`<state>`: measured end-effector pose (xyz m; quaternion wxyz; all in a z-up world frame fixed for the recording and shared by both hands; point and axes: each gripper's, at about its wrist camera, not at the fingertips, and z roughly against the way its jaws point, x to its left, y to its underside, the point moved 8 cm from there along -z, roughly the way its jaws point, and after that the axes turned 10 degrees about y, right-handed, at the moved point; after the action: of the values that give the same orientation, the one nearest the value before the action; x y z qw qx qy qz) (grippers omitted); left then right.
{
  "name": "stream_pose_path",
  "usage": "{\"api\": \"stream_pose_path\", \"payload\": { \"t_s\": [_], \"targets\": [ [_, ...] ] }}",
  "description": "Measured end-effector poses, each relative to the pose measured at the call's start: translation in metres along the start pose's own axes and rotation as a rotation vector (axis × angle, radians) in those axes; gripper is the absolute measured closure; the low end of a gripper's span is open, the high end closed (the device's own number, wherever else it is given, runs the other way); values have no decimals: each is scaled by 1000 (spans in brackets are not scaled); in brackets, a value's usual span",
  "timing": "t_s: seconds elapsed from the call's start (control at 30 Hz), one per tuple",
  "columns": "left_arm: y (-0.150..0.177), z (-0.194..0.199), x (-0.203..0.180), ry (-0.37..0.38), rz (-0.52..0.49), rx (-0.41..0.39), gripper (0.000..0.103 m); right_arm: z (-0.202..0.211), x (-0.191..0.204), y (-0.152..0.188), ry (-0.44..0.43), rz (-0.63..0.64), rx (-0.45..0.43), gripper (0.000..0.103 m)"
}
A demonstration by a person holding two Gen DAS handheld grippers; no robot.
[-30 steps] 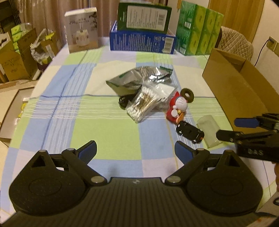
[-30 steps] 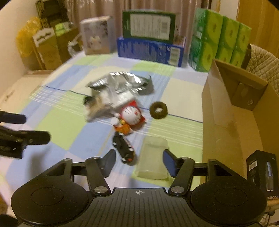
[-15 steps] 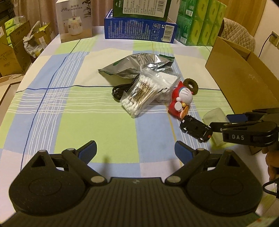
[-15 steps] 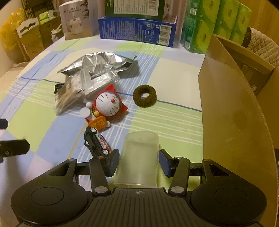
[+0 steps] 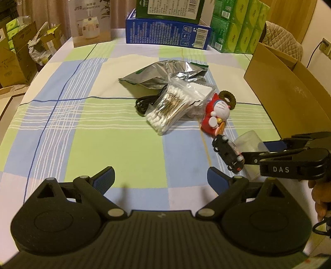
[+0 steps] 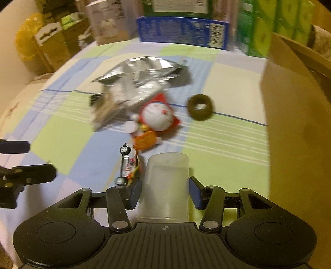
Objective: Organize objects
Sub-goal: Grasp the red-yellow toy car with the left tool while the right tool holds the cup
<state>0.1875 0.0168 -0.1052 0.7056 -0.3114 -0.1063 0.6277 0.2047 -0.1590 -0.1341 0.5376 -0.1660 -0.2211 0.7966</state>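
Translucent plastic cup [image 6: 165, 186] lying between right gripper [image 6: 165, 193] pads, touching or not unclear; toy car [image 6: 128, 165] beside; left gripper [image 5: 160, 178] wide open, empty.

Ahead of me a checked tablecloth [image 5: 103, 128] is covering the table. Along its far edge a blue box [image 5: 167, 31] is lying flat, with a dark green box [image 5: 168, 9] sitting on top. A white appliance carton [image 5: 90, 21] is standing to its left, and green tissue packs [image 5: 238, 27] are standing to its right. Cardboard cartons [image 5: 14, 53] are crowding the floor at left.
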Motion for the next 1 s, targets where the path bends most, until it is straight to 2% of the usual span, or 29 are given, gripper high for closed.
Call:
{"api": "stream_pose_path", "payload": {
  "t_s": [0.17, 0.3, 0.5, 0.63, 0.77, 1.0],
  "targets": [
    [5, 5, 13, -10, 23, 2, 9, 1, 25, 0, -116, 51, 10, 57],
    [4, 4, 16, 16, 48, 4, 11, 0, 15, 1, -74, 19, 8, 57],
    [-6, -12, -2, 62, 38, 13, 22, 0, -14, 8, 2, -27, 12, 57],
    [-15, -31, -21, 114, 34, 33, 38, 4, -24, 11, 17, -42, 2, 57],
    [-19, -50, -36, 129, 11, 63, 55, 6, -30, 13, 22, -53, -4, 57],
    [-16, -68, -45, 113, -9, 105, 71, 7, -31, 14, 17, -55, -5, 57]
  ]
}}
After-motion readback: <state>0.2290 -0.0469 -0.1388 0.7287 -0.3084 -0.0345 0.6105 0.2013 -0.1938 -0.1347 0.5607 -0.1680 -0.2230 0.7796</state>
